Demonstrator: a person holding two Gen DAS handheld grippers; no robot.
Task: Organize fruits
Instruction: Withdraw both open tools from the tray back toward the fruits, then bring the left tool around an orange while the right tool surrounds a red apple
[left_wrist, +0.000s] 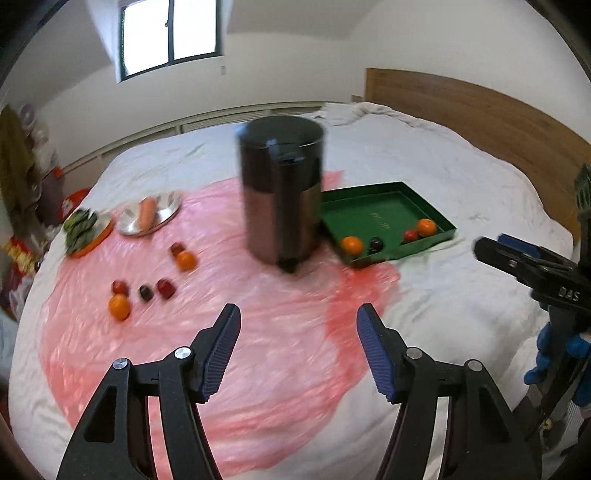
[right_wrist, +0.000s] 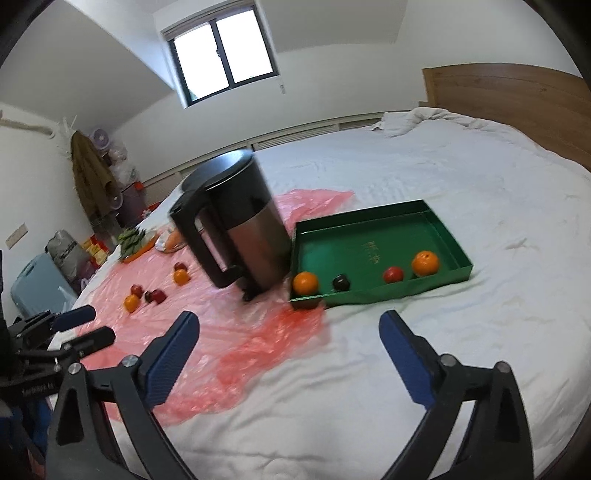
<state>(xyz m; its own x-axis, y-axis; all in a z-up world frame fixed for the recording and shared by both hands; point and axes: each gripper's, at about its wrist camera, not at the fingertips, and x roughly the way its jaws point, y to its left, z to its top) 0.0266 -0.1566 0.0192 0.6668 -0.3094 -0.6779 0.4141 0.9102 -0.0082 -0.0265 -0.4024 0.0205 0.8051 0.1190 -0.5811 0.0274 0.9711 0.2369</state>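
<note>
Both claws spread apart, gripping nothing: left gripper (left_wrist: 297, 325) above crinkled pink plastic sheet (left_wrist: 229, 354), right gripper (right_wrist: 288, 332) above white bedding (right_wrist: 406, 369). Shallow green rectangular tray (right_wrist: 373, 240) at far right, holding two oranges, a red fruit and a dark plum (right_wrist: 340, 283). Tall steel-and-black electric kettle (right_wrist: 240, 229) just left of it. More loose fruit scattered far left on the sheet.

"DAS" reads on the right tool (left_wrist: 480, 248); tray (right_wrist: 373, 236) lettering illegible.
</note>
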